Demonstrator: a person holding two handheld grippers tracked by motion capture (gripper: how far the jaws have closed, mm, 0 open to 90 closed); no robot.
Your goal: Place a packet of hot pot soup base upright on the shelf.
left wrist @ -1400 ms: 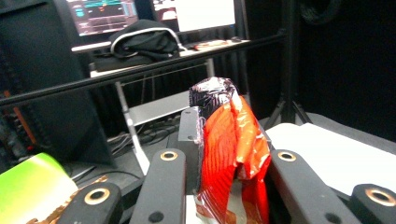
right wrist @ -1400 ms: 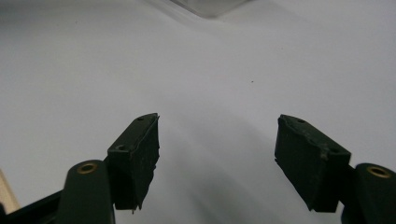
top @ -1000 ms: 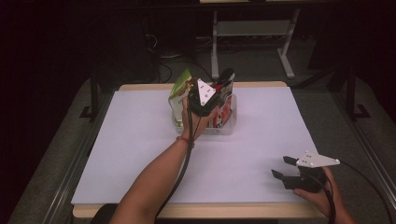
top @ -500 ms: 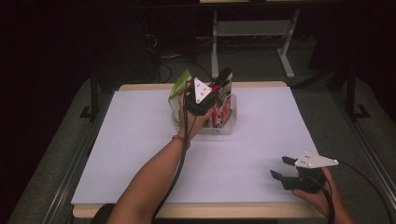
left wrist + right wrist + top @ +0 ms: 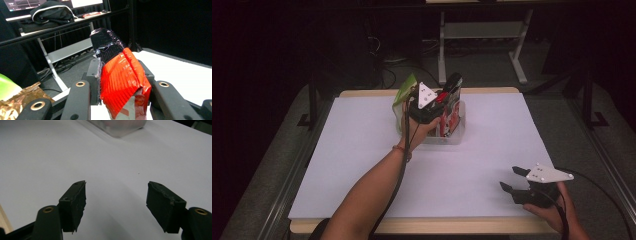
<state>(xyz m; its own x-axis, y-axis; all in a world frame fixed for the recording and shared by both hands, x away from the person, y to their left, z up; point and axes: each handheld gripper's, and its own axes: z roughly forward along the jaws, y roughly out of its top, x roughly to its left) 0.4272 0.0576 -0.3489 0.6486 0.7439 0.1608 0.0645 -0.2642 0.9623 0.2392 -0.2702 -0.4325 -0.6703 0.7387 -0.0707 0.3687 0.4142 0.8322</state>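
Two hand-held grippers, one clear bin (image 5: 454, 134) at upper centre of the tabletop (image 5: 362, 150).
Left hand-held gripper (image 5: 122, 82), jaws just widening, apparently still touches one red-black packet (image 5: 122, 77) above the bin; right hand-held gripper (image 5: 116, 202) gapes empty, lower right.

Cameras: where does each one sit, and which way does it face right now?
High view: above the near table edge, looking forward and down; both forearms show, left gripper at the clear bin.
Left gripper view: along its fingers, red-and-black packet between them.
Right gripper view: right gripper over white table.
Shared: bin in the high and right gripper views.
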